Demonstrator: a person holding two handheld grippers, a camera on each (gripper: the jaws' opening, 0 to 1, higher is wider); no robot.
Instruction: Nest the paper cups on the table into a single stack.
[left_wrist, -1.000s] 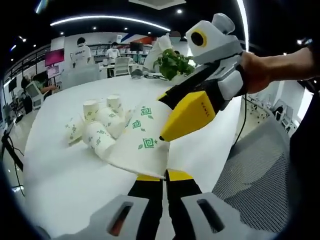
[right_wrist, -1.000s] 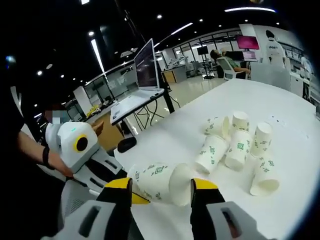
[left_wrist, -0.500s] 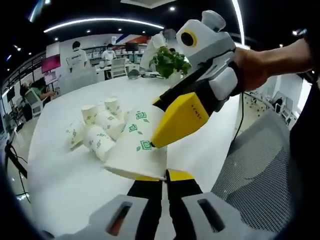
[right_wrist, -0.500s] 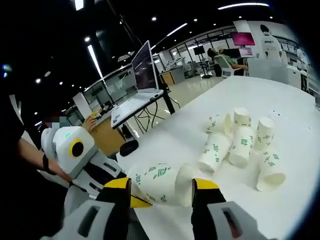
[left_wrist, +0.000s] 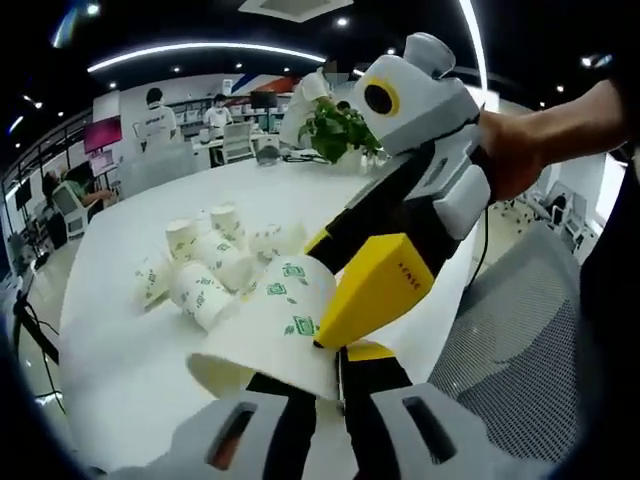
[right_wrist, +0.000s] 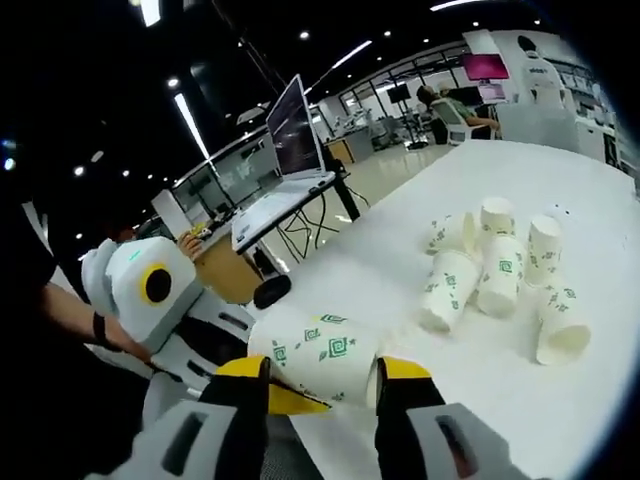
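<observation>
Both tools are meeting over one paper cup at the near edge of the white table. In the left gripper view the left gripper is pinching the cup's rim wall from below, its jaws nearly closed on the paper, while the right gripper is reaching in from the right, with one yellow jaw lying on the cup's outer side. In the right gripper view the same cup is lying sideways between the right gripper's jaws, which are standing about a cup's width apart and touching its sides, so it is being gripped there too. Whether this is a single cup or a few already nested, I cannot tell.

The cluster of loose cups is sitting well apart, farther out on the table, some upright and some tipped over, touching one another but not nested.

Judging by this, the task is barely begun: one cup is in hand, and every cup in the cluster is waiting to be picked up and slid together into one stack
</observation>
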